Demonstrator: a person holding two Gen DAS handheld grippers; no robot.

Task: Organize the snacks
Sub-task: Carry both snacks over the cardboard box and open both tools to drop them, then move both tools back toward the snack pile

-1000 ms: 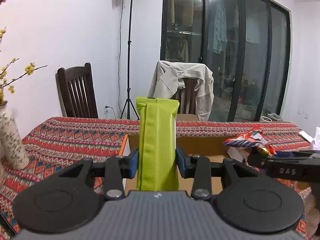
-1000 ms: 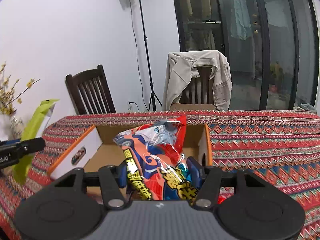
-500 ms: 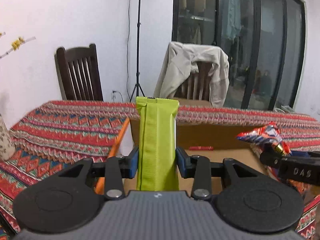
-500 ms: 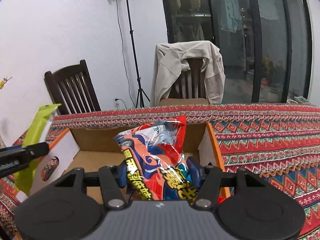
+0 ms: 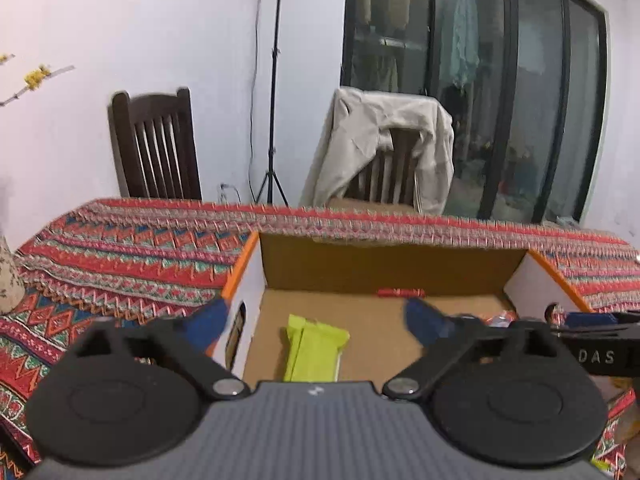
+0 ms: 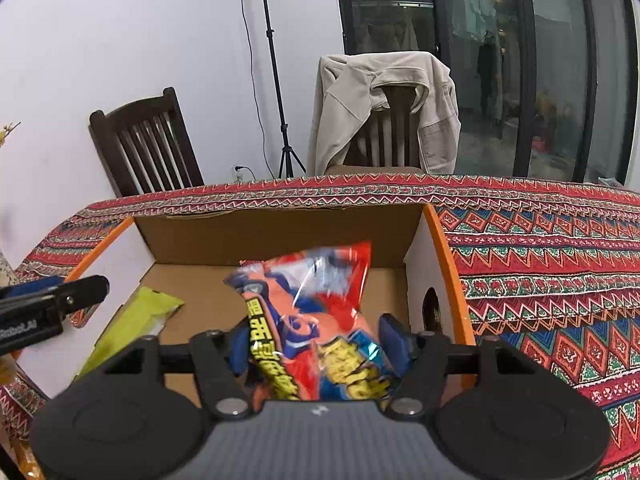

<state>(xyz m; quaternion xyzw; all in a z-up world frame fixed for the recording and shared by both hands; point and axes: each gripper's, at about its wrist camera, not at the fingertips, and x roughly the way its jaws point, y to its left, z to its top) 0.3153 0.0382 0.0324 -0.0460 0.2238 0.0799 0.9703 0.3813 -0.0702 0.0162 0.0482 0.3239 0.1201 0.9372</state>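
Our left hand-held gripper (image 5: 316,320) has just sprung wide open; the green bar (image 5: 314,348) lies in the box (image 5: 400,264), lower centre. Our right hand-held gripper (image 6: 320,340), jaws just widening, loosely brackets the red bag (image 6: 316,312), upright, mid-frame.

Beyond the jaws: white wall (image 5: 140,20), dark wooden chair (image 5: 156,146), jacket-draped chair (image 6: 386,114), light stand (image 6: 276,80), dark glass doors (image 5: 500,80), patterned tablecloth (image 6: 560,248).
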